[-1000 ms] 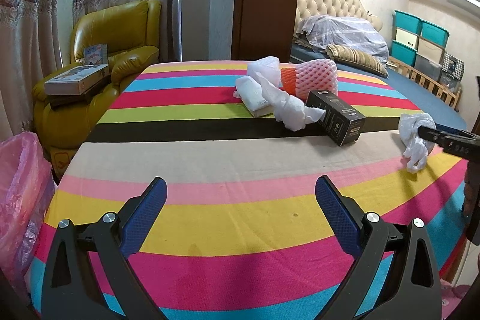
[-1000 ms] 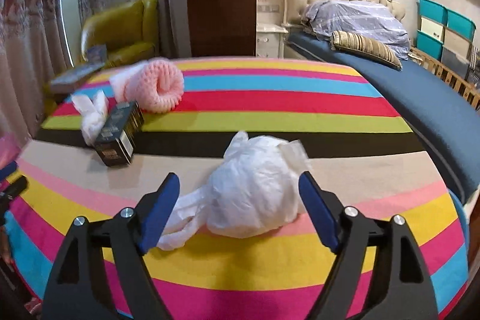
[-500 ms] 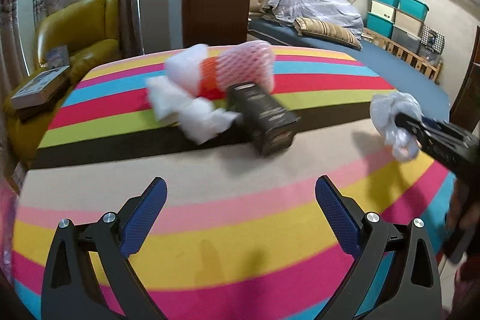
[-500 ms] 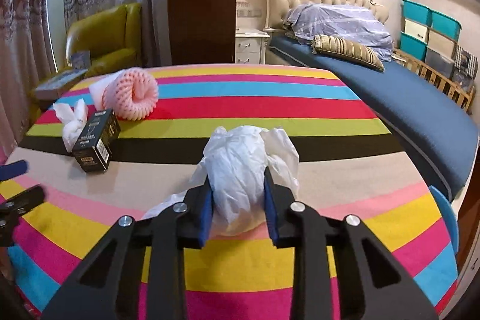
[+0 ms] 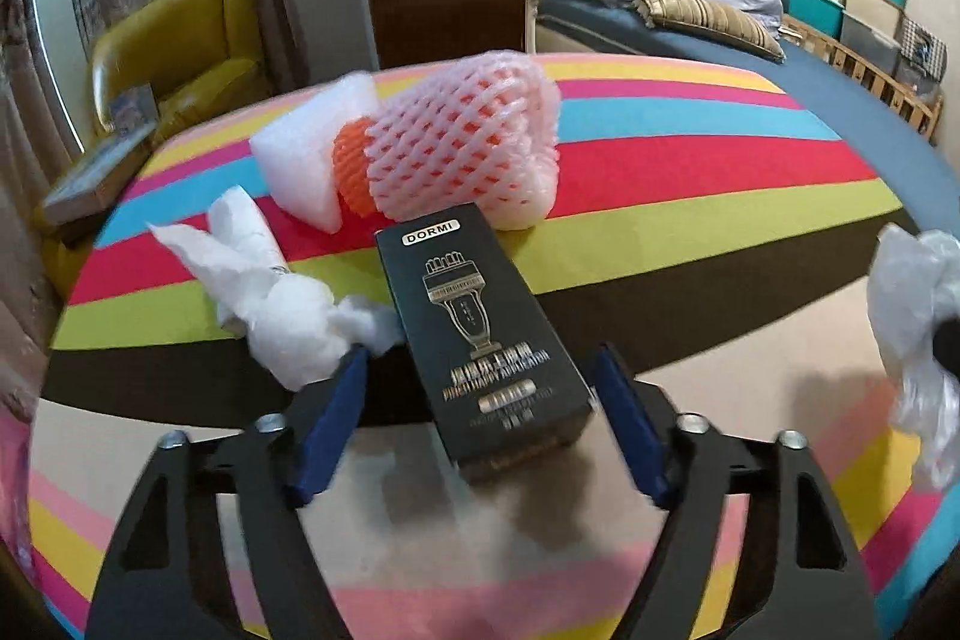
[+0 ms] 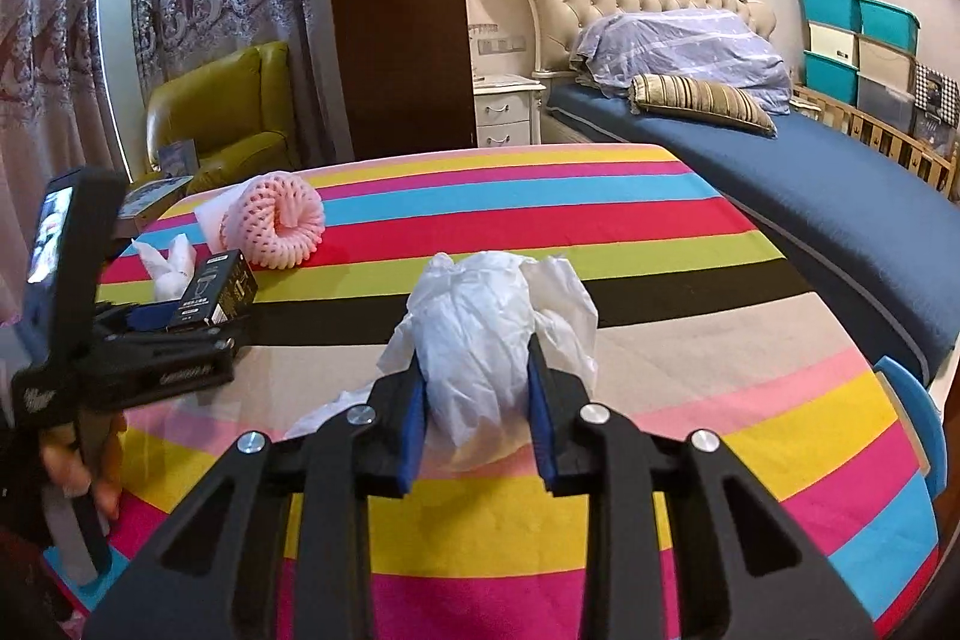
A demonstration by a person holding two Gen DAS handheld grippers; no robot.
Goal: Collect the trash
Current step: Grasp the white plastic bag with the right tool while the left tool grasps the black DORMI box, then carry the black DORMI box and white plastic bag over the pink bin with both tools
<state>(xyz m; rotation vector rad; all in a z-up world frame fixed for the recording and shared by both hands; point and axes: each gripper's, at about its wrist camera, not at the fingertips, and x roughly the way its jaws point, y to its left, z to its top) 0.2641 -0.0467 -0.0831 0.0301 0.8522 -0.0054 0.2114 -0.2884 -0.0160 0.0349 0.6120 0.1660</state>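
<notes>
The left gripper (image 5: 480, 403), wide a second ago, is closing around the black rectangular cardboard box (image 5: 483, 340) on the striped tablecloth (image 5: 690, 172), while the right gripper (image 6: 478, 403) has clamped the crumpled white plastic bag (image 6: 480, 346).

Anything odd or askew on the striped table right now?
Nothing spilled or damaged. The black box lies askew between the closing left tongs, pads not yet touching. The right tongs clamp the white plastic bag.
</notes>
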